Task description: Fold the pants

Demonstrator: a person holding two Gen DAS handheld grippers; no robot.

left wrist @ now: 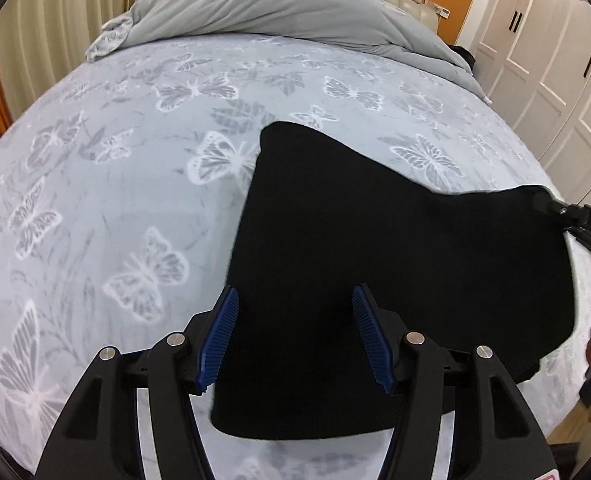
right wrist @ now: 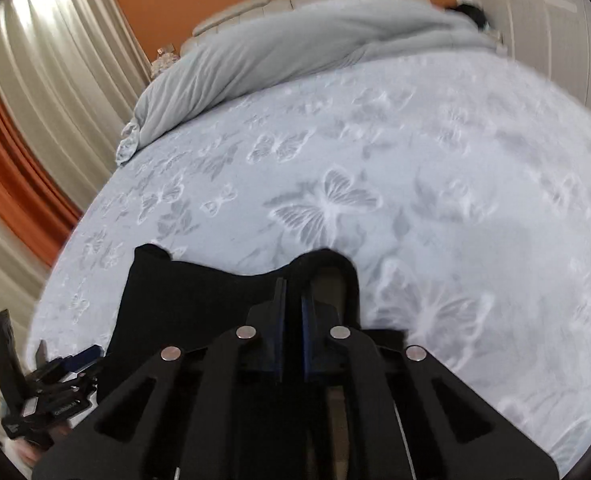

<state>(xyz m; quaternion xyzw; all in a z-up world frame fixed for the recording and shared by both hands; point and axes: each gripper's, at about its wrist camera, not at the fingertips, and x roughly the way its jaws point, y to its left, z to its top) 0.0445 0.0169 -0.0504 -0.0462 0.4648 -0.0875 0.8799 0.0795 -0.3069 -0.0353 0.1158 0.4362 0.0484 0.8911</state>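
While its blue pads stand spread over the near part of the black pants [left wrist: 395, 248], touching nothing, the left gripper [left wrist: 295, 336] hovers above the cloth. To the right, the right gripper [right wrist: 291, 300] is pressed together on a raised corner of the pants, which lie on the butterfly-print bedsheet [left wrist: 115, 184], a grey duvet [left wrist: 279, 8] bunched at the far end.

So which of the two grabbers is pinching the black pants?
The right gripper: its jaws pinch the pants corner. The left gripper has wide jaws.

Right tool [right wrist: 291, 300] clamped on black pants [right wrist: 199, 300], butterfly-print bed [right wrist: 435, 168]
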